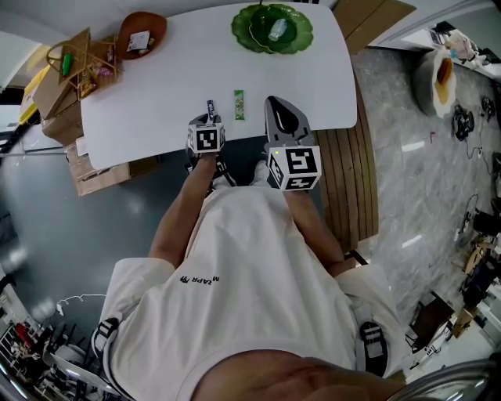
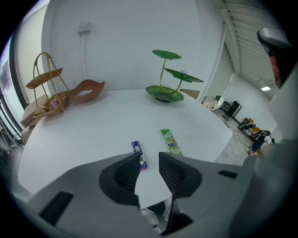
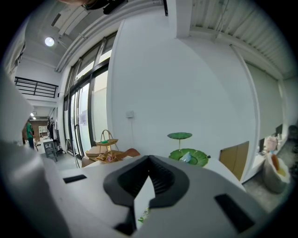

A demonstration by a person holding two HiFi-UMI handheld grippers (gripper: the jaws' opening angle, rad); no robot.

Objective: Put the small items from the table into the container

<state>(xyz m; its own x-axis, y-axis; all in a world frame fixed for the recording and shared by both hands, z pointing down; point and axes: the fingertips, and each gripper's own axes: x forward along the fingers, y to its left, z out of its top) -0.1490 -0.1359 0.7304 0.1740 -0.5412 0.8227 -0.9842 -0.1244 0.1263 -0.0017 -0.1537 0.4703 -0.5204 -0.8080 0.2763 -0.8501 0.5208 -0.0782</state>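
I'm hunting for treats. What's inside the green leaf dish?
One small pale packet lies in the green leaf dish. Whatever sits beneath its upper leaves stays hidden.

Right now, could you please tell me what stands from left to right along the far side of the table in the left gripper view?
wire basket → brown dish → green stand

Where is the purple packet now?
Left gripper view: on the white table, the purple packet lies just beyond the left tongs, green packet to its right.
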